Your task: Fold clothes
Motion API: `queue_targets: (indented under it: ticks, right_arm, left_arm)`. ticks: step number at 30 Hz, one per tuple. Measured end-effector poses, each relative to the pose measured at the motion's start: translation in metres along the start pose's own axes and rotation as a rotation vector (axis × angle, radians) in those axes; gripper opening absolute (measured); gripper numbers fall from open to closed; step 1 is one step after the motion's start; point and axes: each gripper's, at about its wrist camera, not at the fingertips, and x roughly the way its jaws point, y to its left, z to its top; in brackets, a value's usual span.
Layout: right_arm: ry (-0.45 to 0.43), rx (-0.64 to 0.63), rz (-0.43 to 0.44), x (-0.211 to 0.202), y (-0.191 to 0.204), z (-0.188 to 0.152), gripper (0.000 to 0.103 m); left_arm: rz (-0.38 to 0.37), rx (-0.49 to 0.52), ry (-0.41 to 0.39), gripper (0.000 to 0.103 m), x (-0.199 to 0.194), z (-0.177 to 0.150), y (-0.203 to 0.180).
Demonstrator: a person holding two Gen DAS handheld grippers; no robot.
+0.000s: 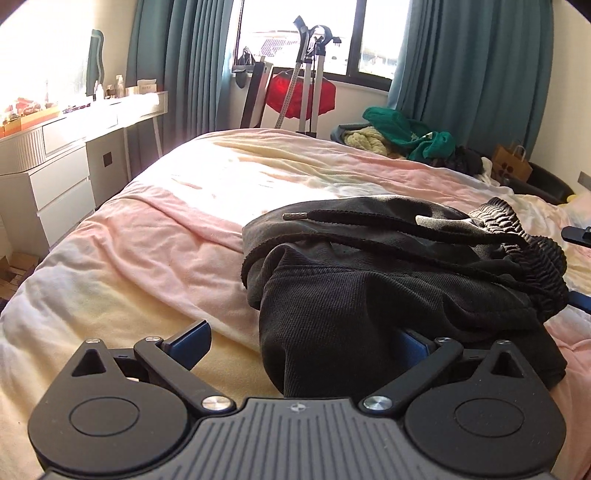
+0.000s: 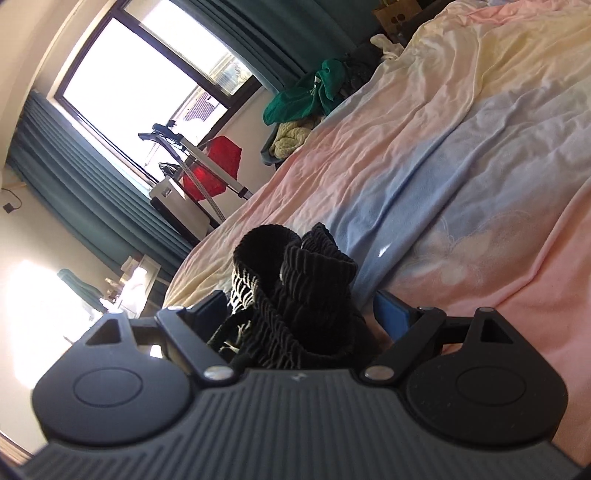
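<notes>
Crumpled black twill shorts with ribbed elastic waistband (image 1: 369,280) are heaped on the pastel pink-yellow-blue bedsheet (image 1: 155,236), black flat drawstring (image 1: 388,218) draped on top. Left gripper (image 1: 306,343): jaws spread wide, fabric draped over the right finger, nothing clamped. Right gripper (image 2: 299,310): jaws wide, waistband bunched between them; whether it is gripped cannot be told. Green garment pile (image 1: 410,133) sits beyond the bed.

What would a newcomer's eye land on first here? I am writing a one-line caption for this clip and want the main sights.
First, the black pants, bunched on the pastel bedspread with drawstrings trailing over the top; their ribbed waistband sits between the wide jaws of the right gripper. Next, the bright window behind the bed, framed by teal curtains, with a red garment on a stand below it.
</notes>
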Motion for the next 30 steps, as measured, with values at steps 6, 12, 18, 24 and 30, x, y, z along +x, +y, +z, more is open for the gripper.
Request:
queue_targets:
  ticks: [6, 12, 18, 24, 30]
  right_arm:
    - [0.018, 0.046, 0.035, 0.014, -0.002, 0.003, 0.089]
    - [0.099, -0.013, -0.026, 0.032, 0.002, -0.007, 0.089]
    - [0.104, -0.059, -0.030, 0.039, 0.006, -0.017, 0.066]
    - [0.027, -0.123, -0.012, 0.020, 0.017, -0.012, 0.030]
    - [-0.071, -0.192, 0.034, -0.011, 0.039, -0.012, 0.025]
  left_arm:
    - [0.024, 0.065, -0.047, 0.097, -0.003, 0.003, -0.009]
    - [0.025, 0.081, -0.060, 0.097, 0.004, 0.006, -0.013]
    - [0.022, 0.091, -0.071, 0.093, 0.003, 0.008, -0.016]
    - [0.010, 0.087, -0.082, 0.092, -0.001, 0.009, -0.015]
    - [-0.003, 0.095, -0.121, 0.086, -0.013, 0.008, -0.012]
